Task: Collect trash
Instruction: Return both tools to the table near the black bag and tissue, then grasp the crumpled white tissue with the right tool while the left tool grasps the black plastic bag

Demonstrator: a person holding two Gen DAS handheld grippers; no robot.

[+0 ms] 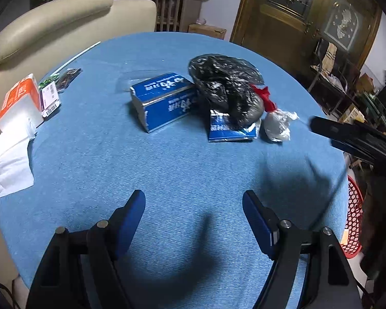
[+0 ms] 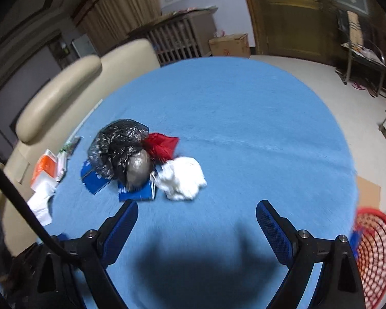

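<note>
A trash pile lies on the blue table: a black plastic bag, a torn blue box, a flat blue carton, a red scrap and a white crumpled wad. My left gripper is open and empty, well short of the pile. My right gripper is open and empty, just in front of the white wad and black bag. The right gripper also shows in the left wrist view, to the right of the pile.
An orange tissue pack with loose white tissue lies at the table's left edge, beside small packets. A red mesh basket stands on the floor at the right. A beige chair stands behind the table.
</note>
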